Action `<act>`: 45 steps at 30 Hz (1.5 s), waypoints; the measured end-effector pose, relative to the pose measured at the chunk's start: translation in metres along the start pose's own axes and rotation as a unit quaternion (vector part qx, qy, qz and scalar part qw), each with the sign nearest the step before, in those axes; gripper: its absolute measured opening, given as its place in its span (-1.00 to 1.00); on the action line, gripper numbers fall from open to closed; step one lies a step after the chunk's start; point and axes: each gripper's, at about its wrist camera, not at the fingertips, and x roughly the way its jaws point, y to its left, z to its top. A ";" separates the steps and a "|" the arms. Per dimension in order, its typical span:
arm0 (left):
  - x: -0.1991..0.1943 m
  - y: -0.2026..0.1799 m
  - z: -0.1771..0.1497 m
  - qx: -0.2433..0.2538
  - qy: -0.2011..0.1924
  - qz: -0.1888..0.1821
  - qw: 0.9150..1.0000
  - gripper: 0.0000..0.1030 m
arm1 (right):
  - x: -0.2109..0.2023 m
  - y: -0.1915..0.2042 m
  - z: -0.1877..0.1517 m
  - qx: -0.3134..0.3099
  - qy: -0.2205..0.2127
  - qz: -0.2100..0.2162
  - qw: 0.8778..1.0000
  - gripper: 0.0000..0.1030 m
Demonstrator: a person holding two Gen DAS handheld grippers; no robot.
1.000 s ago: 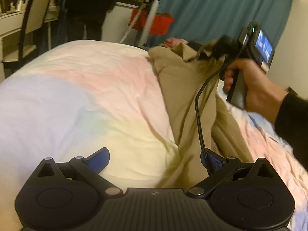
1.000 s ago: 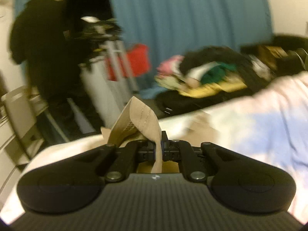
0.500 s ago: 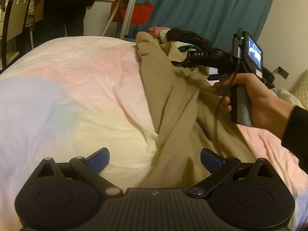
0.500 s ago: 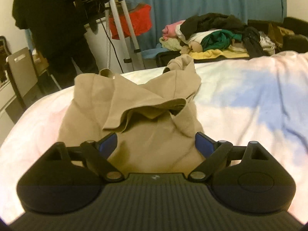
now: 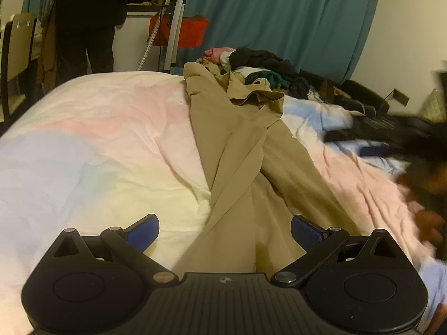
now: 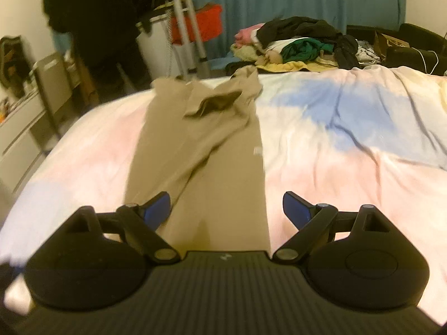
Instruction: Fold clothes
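2 grippers hang over the bed, both empty. The left gripper has its blue-padded fingers spread wide, nothing between them but the near end of the tan garment lying below. The right gripper is spread just as wide, its fingers straddling the same cloth without touching it as far as I can tell.

The garment runs from 6 o'clock toward 12 o'clock in both views, stretched long on the pastel bedsheet, with a creased diagonal overlap mid-length and a rumpled flap near its far end. It looks light, limp and thin, likely to sag and slide on itself, so a pinch at a hem or corner of the near edge seems the safest hold; the rumpled far flap probably wants smoothing before a fold.

Beyond, at 1 o'clock, a heap of clothes sits past the bed. No readable writing anywhere; a small pale tag on the garment is too blurred to read.
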 end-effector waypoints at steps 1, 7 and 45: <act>-0.005 0.002 0.000 -0.006 0.001 0.005 1.000 0.97 | -0.014 0.001 -0.009 -0.004 0.004 0.003 1.000 0.73; -0.018 0.036 -0.003 -0.103 0.040 0.032 0.993 0.95 | -0.066 -0.018 -0.067 0.050 0.034 0.056 0.997 0.73; -0.109 -0.065 -0.025 0.129 0.072 0.107 0.983 -0.96 | -0.071 -0.073 -0.097 0.207 0.062 0.087 0.972 0.72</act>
